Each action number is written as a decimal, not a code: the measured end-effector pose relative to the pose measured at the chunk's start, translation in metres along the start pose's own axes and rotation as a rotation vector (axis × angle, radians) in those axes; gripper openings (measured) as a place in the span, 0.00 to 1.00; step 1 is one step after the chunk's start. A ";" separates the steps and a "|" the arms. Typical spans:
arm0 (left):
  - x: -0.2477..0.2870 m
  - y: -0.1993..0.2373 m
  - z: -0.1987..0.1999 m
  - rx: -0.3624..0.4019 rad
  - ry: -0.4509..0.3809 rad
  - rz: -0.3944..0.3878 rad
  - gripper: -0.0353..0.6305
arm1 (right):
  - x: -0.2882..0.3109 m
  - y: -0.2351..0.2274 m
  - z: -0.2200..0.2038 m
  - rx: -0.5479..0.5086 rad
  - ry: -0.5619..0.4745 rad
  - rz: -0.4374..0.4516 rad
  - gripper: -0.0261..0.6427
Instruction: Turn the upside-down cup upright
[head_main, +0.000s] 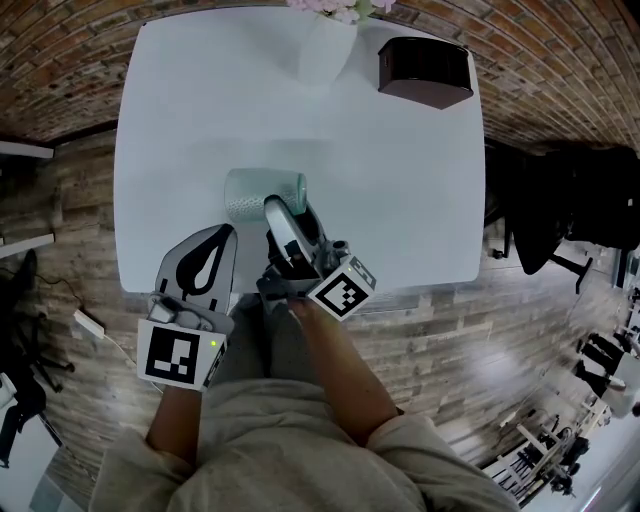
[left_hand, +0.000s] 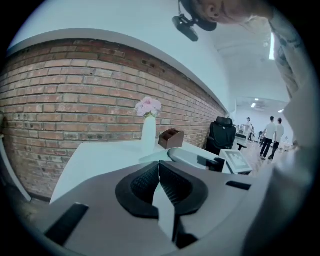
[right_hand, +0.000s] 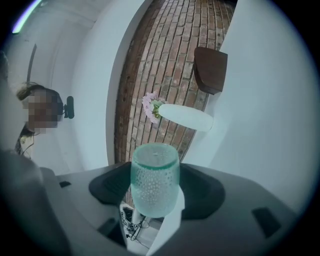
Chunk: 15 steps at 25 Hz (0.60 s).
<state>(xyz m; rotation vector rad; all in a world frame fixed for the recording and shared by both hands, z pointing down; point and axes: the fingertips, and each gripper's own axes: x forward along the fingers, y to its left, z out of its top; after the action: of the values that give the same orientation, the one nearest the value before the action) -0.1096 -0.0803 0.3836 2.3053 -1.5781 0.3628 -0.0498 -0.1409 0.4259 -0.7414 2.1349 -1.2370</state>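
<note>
The right claw (head_main: 276, 212) grips the pale green dimpled glass cup (head_main: 262, 192) sideways between its jaws above the white counter (head_main: 400, 200), so the turn seems half done, needing a roll mouth-up then setting down; the left claw (head_main: 226, 236) beside it is closed, empty.

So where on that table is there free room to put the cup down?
The middle of the table is bare, between the cup and the vase and box at the far edge. Its left and right sides are bare too. It is crowded at the near edge, where the left gripper and right gripper are.
</note>
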 end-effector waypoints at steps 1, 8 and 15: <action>0.002 0.006 -0.003 -0.020 0.003 0.010 0.06 | 0.000 0.001 0.000 0.001 0.002 0.009 0.49; 0.013 0.003 -0.014 -0.147 0.045 -0.135 0.29 | -0.003 0.009 0.000 0.025 0.013 0.082 0.49; 0.014 -0.006 -0.005 -0.165 0.015 -0.240 0.29 | -0.007 0.017 0.001 0.068 0.007 0.153 0.49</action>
<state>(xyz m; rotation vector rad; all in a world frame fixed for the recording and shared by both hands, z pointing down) -0.0993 -0.0878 0.3927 2.3220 -1.2549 0.1833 -0.0474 -0.1300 0.4119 -0.5350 2.1011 -1.2249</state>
